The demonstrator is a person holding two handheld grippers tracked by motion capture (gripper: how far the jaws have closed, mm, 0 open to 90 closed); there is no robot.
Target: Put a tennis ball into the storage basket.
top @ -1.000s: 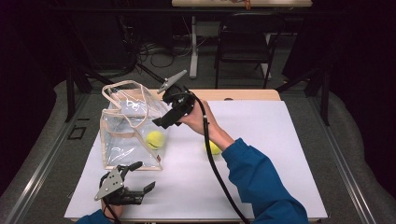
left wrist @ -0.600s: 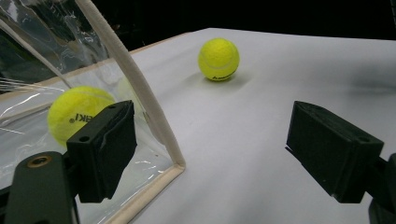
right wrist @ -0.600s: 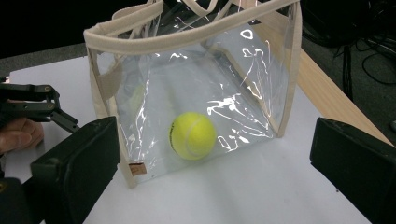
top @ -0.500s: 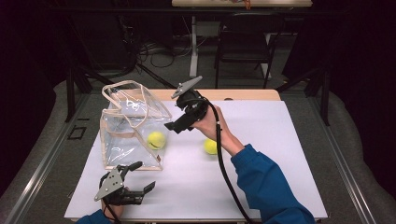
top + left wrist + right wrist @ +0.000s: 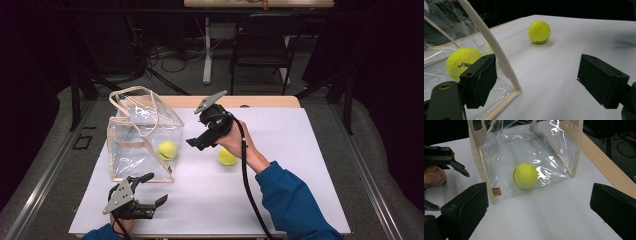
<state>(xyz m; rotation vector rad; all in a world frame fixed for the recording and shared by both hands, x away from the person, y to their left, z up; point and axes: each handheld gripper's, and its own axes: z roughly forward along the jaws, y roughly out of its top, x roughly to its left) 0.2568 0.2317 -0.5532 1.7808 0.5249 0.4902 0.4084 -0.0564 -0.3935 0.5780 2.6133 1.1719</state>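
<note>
Two tennis balls: one point(image 5: 167, 150) inside the clear bag point(image 5: 131, 131), one point(image 5: 227, 157) loose on the bench point(image 5: 300, 150); light, fuzzy, apt to roll; pinch across the middle; right gripper point(image 5: 199, 142) and left gripper point(image 5: 150, 188) both wide open, empty.

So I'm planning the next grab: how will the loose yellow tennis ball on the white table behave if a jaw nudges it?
The yellow tennis ball is round and sits free on the flat white table, so a nudge would probably send it rolling. Its felt looks fuzzy, so likely grippy rather than slippery. The right gripper, jaws open, seems wide enough to straddle it.
</note>
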